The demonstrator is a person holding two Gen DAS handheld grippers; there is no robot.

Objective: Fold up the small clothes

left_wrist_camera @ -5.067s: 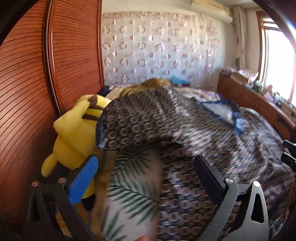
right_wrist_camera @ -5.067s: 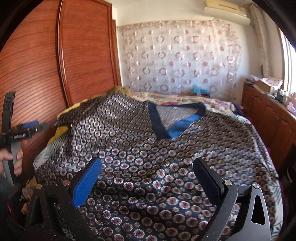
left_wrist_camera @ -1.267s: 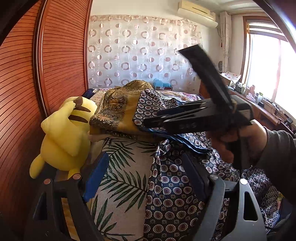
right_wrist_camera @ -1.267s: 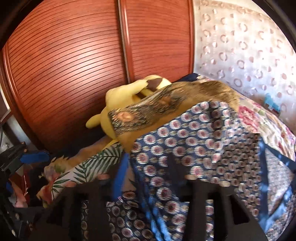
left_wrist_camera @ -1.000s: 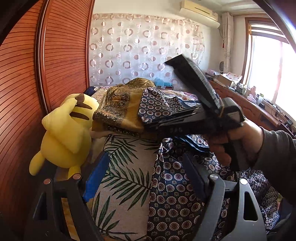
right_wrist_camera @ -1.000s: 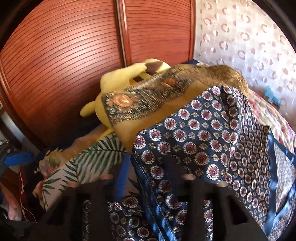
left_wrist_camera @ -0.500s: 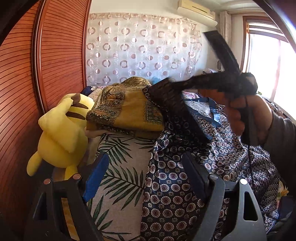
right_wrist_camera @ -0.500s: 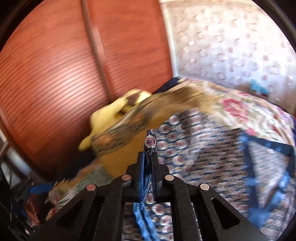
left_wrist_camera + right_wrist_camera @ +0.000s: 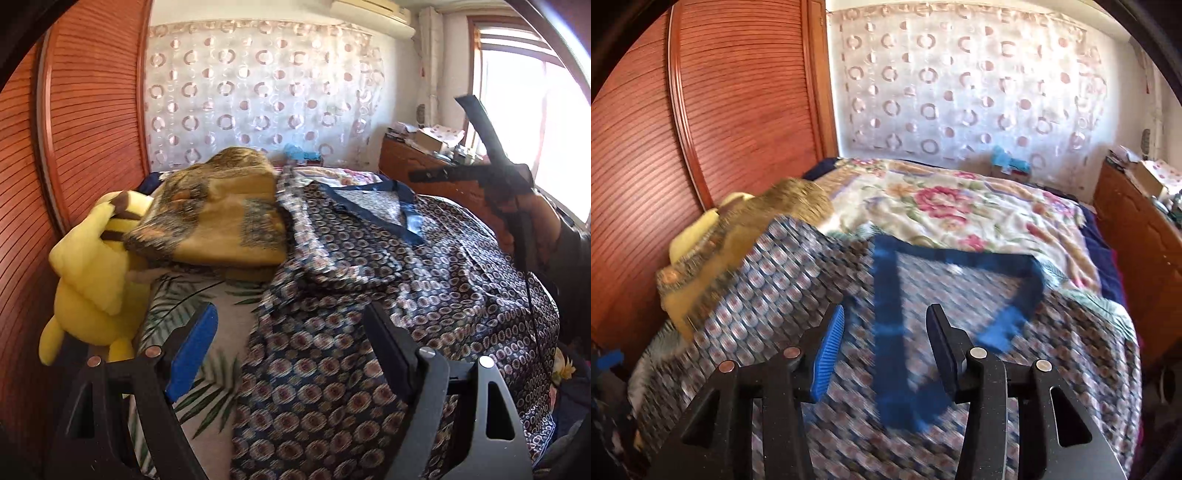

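Note:
A dark blue garment (image 9: 369, 288) with a circle print and a blue V-neck band (image 9: 890, 332) lies spread over the bed. Its left shoulder rests against a folded mustard patterned cloth (image 9: 218, 218). My left gripper (image 9: 284, 347) is open and empty, low over the garment's left edge. My right gripper (image 9: 884, 343) is open and empty, just above the neck band. In the left wrist view the right gripper (image 9: 480, 170) is held high at the right by a hand.
A yellow plush toy (image 9: 92, 266) lies at the left beside the red wooden wardrobe doors (image 9: 85, 122). A leaf-print sheet (image 9: 192, 302) and a floral blanket (image 9: 945, 206) cover the bed. A wooden cabinet (image 9: 1137, 236) stands at the right.
My right gripper let go of the garment's shoulder edge, opened, and swung right over the neck band. The lifted cloth dropped back flat. My left gripper stayed open and still.

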